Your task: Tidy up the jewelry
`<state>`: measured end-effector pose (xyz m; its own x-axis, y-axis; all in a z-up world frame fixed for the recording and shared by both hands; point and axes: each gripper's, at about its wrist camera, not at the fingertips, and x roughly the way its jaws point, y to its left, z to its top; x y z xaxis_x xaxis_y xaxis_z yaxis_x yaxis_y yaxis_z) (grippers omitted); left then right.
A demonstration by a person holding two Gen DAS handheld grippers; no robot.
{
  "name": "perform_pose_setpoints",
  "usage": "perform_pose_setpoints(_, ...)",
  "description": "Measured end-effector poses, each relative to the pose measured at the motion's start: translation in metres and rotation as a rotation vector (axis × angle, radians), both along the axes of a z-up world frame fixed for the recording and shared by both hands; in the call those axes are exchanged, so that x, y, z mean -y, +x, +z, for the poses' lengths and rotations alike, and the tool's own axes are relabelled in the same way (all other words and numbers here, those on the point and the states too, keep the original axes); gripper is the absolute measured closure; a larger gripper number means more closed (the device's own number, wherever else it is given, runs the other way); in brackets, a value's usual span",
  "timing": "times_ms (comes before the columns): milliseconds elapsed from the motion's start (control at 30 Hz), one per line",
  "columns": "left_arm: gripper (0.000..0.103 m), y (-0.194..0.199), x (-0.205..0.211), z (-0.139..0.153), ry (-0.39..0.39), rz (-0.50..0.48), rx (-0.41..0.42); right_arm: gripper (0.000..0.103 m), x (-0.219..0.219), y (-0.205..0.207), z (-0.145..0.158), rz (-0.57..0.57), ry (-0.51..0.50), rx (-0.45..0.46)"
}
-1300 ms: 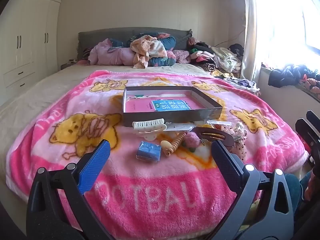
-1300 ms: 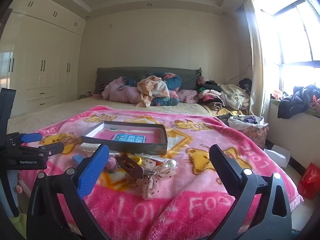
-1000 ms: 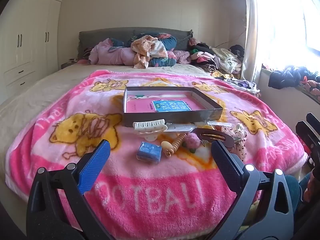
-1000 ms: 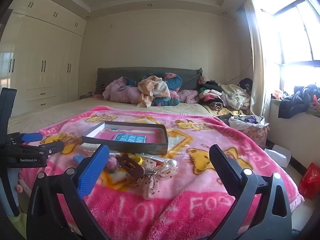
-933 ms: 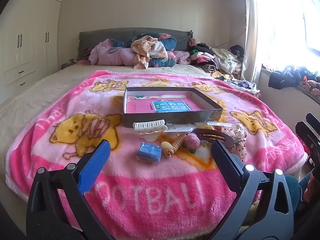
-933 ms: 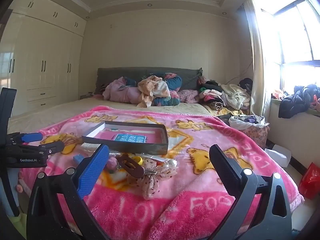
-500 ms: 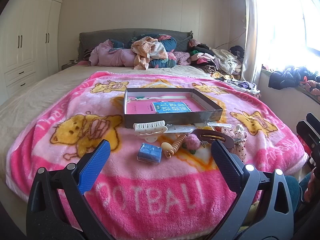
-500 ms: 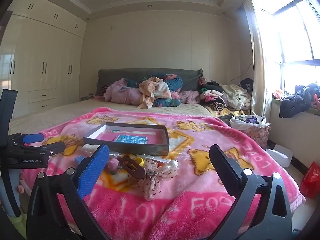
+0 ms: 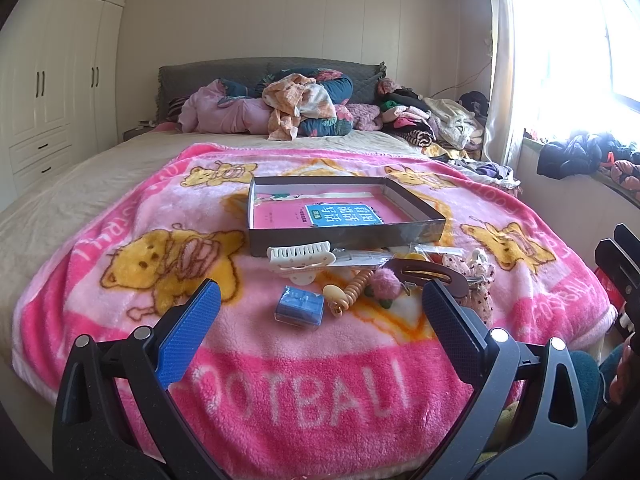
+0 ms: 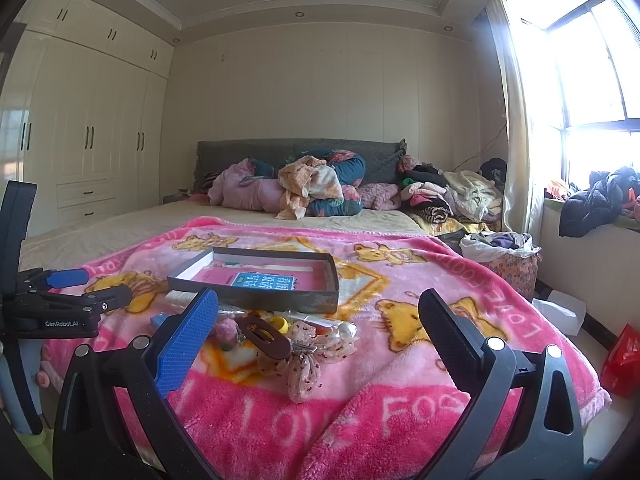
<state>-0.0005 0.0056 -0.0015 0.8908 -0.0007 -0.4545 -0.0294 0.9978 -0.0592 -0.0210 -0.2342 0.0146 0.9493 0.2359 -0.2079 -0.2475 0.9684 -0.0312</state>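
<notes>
On the pink blanket (image 9: 120, 216), hair accessories sit heaped against the near wall of the grey tray (image 9: 416, 204), likely staged for sorting in. White claw clip (image 9: 301, 257) lies flat, long axis crosswise. Left gripper (image 9: 320, 320) and right gripper (image 10: 318, 328) hang back, both spread, empty.

Blanket (image 9: 132, 248): fluffy fleece, matt. Box (image 9: 344, 235): dull grey card. White claw clip (image 9: 301, 257): smooth plastic. Brown clip (image 9: 428, 276): glossy plastic. Pompom (image 9: 385, 285): fuzzy. Bow (image 10: 308, 360): sheer dotted cloth. Gripper pads (image 9: 188, 330): textured blue rubber. Wardrobe (image 10: 92, 148), upper left: glossy.
</notes>
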Motion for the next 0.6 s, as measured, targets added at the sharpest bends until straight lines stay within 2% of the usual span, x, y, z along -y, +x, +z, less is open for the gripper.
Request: perform_pose_setpoints(600, 0.011, 0.0000, 0.0018, 0.0027, 0.002, 0.001, 0.004, 0.005, 0.0037, -0.0003, -0.0019, -0.001, 0.005, 0.006)
